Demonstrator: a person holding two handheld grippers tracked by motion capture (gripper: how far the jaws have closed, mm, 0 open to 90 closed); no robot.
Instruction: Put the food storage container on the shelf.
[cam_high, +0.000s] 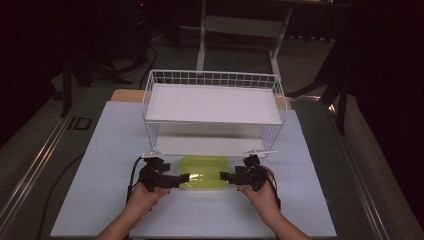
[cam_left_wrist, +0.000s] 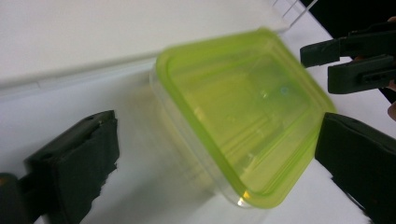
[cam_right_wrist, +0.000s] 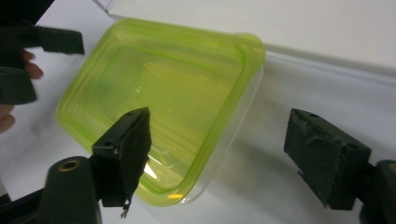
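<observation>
A clear plastic container with a yellow-green lid (cam_high: 204, 179) sits on the white table (cam_high: 100, 200), just in front of a white wire rack (cam_high: 212, 77). My left gripper (cam_high: 185, 177) is at the container's left edge, and my right gripper (cam_high: 223, 176) is at its right edge. In the left gripper view the container (cam_left_wrist: 238, 121) lies between the wide-open jaws of my left gripper (cam_left_wrist: 218, 135), with the right gripper (cam_left_wrist: 355, 60) beyond it. In the right gripper view my right gripper (cam_right_wrist: 219, 135) stands open around a corner of the container (cam_right_wrist: 159, 88). Neither gripper touches the container.
The two-tier wire rack has a flat white shelf (cam_high: 215, 105) on top and a lower tray close behind the container. A table frame (cam_high: 240, 25) stands farther back on the dark floor. Bare table surface lies left and right of the hands.
</observation>
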